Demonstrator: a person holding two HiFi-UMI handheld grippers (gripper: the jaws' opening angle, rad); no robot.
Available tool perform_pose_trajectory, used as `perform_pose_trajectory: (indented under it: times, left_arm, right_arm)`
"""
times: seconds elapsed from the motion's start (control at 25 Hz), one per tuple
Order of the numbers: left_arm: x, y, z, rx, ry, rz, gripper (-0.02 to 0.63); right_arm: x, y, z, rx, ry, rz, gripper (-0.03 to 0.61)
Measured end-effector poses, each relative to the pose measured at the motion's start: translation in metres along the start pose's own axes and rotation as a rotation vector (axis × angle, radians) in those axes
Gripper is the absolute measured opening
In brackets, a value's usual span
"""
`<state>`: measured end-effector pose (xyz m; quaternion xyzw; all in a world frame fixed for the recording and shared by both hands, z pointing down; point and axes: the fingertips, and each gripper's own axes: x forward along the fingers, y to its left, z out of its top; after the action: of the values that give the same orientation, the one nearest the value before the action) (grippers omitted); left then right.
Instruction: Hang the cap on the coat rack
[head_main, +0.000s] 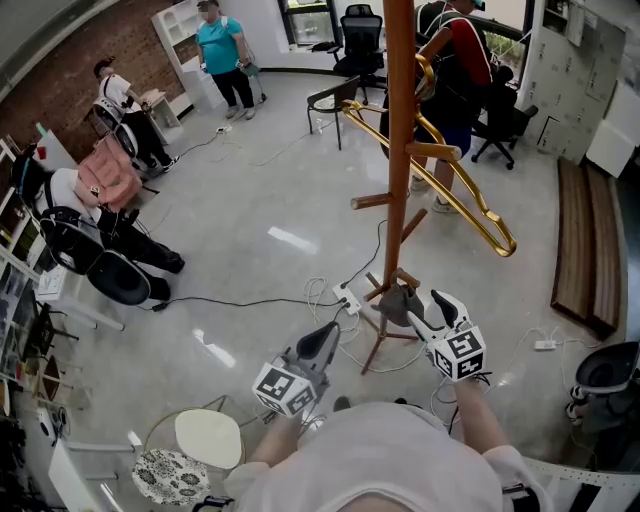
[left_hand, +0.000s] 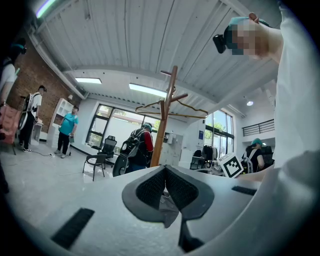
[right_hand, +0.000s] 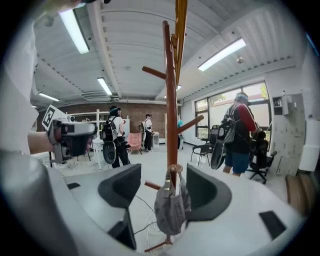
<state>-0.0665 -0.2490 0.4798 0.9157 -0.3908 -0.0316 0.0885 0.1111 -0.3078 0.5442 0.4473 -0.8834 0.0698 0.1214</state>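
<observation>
A grey cap hangs by its back strap from a low peg of the wooden coat rack. My right gripper is open, one jaw on each side of the cap, and neither pad presses on it. In the head view the cap sits on the peg just ahead of the right gripper, low on the coat rack. My left gripper hovers to the left of the rack's base. Its jaws meet with nothing between them. The coat rack stands beyond them.
A golden hanger hangs from the rack's upper pegs. Cables and a power strip lie round the rack's feet. A white stool stands near my left. Several people and office chairs are farther off. A wooden bench runs along the right.
</observation>
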Motion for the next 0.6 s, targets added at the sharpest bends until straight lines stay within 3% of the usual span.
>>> perform_pose_trajectory:
  times: [0.28,0.6]
  left_arm:
    - [0.006,0.001,0.007,0.02,-0.004,-0.01,0.009]
    - [0.006,-0.001,0.009,0.027,-0.007,-0.012,0.009]
  right_arm:
    - [-0.029,0.013,0.072,-0.049,-0.176,0.009,0.247]
    - [-0.049,0.022,0.094,-0.061,-0.265,-0.001,0.247]
